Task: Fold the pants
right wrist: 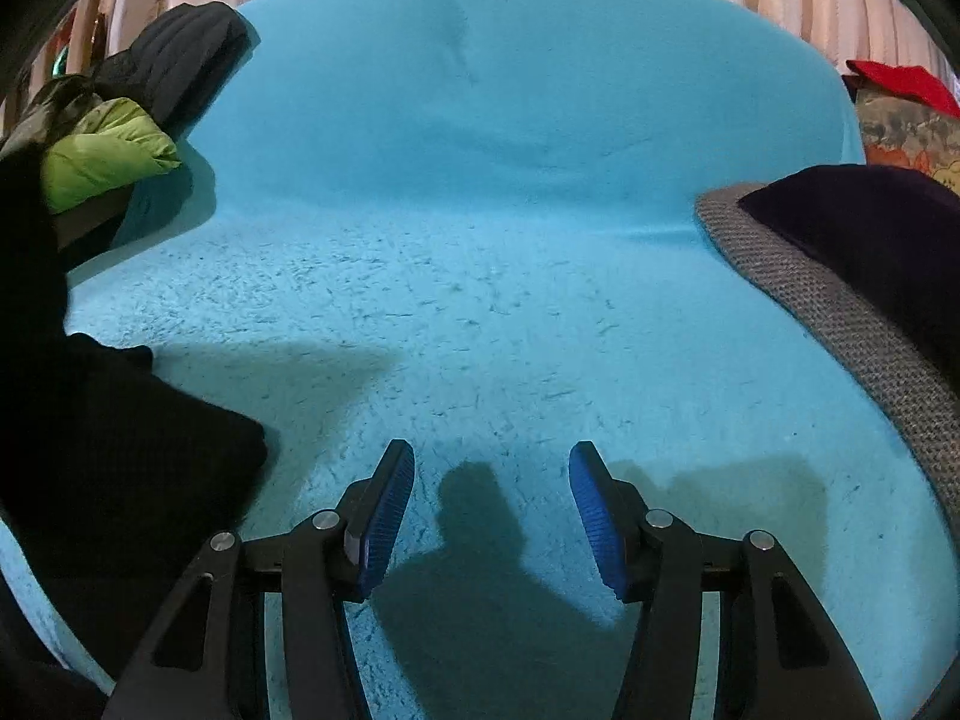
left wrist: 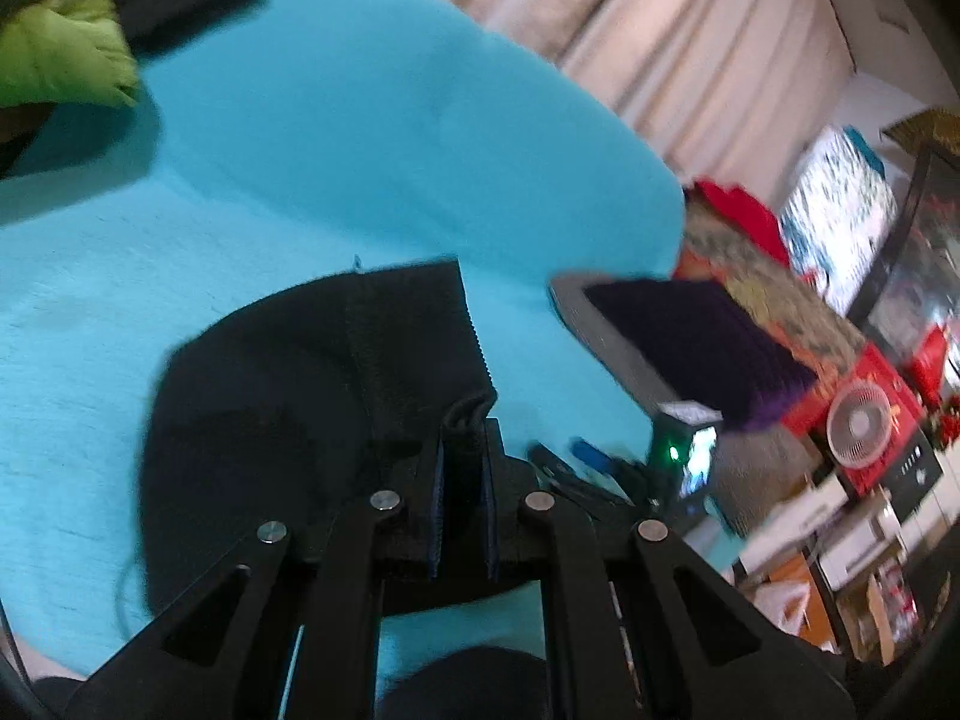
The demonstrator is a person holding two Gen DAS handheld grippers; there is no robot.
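Pants (left wrist: 312,396): black, lying on turquoise blanket (left wrist: 300,168), one edge lifted.
Left gripper (left wrist: 467,450): clenched on pants edge.
Right gripper (right wrist: 492,510): released, empty, above blanket; pants at its left.

Black pants (left wrist: 288,396) are lying on a turquoise blanket (right wrist: 510,252); a lime-green jacket (right wrist: 102,156) is showing beside them.

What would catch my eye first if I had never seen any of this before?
Probably the bright turquoise blanket, which fills the middle of both views. Next, the black pants lying on it, with a fold of their edge pinched in the left gripper at the bottom of its view. The right gripper has its blue pads apart over bare blanket, and a lime-green garment sits far left.
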